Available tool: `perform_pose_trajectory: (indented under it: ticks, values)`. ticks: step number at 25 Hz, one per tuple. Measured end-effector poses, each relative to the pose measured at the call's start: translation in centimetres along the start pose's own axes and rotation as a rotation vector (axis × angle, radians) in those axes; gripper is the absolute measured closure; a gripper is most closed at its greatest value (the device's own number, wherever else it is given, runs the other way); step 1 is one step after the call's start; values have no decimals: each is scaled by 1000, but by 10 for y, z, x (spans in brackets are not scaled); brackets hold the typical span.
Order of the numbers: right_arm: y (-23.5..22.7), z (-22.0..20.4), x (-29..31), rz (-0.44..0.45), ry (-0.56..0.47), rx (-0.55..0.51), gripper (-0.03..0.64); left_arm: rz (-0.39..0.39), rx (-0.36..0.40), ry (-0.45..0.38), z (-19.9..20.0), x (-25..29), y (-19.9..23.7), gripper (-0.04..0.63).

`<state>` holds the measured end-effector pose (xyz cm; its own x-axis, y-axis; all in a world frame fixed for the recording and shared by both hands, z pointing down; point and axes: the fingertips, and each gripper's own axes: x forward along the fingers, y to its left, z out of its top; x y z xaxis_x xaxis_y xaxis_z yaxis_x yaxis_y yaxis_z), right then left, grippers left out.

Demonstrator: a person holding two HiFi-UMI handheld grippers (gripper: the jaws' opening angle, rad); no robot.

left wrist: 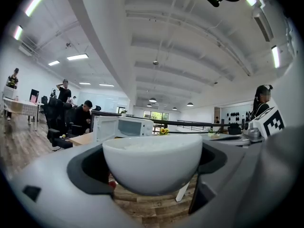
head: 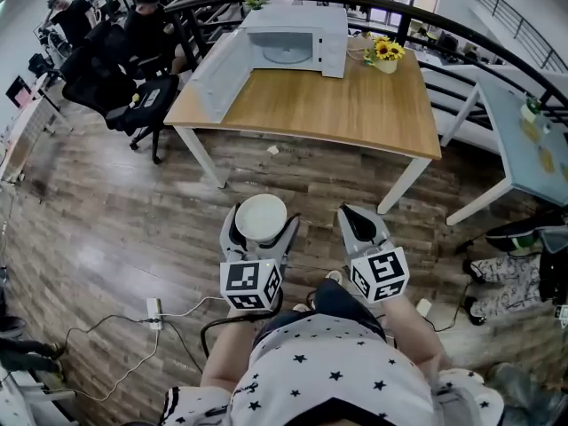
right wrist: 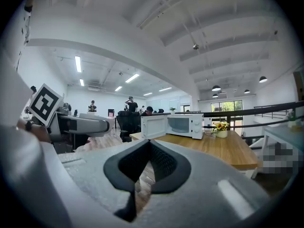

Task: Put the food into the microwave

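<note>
Left gripper [head: 259, 236] has its jaws spread wide and clamped on a white bowl [head: 260, 216], one jaw on each side, and it's held pretty much level out in front of the person over the wood floor [head: 115, 229]. From the head view the inside of the bowl just looks white, so I can't really tell what's in it. Right gripper [head: 362, 224] sits just beside the left one, also about level, with its jaws closed together and nothing between them. The microwave [head: 297, 38] is on the far side of a wooden table [head: 355, 114], well apart from the bowl, and its door [head: 217, 74] is swung wide open to the left, so the round plate inside shows. A small pot of yellow flowers [head: 386, 53] stands just right of the microwave on the same table. A black office chair [head: 133, 91] is off the table's left end, with a few people further back. A white power strip [head: 153, 310] and cables lie on the floor to the person's left.
</note>
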<state>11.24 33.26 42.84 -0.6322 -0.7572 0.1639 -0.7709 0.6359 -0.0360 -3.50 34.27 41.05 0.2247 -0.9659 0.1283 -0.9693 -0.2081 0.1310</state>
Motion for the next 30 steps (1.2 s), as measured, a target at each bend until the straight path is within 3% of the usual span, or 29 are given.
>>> perform_pose_trajectory:
  ticks: [16,30]
  values:
    - [15,5,52,57,5,12,612,35,-35,3,-1,21,44,91]
    - [-48,36,177,74,3,-31,612,26,-47,-20,27,140,89,91]
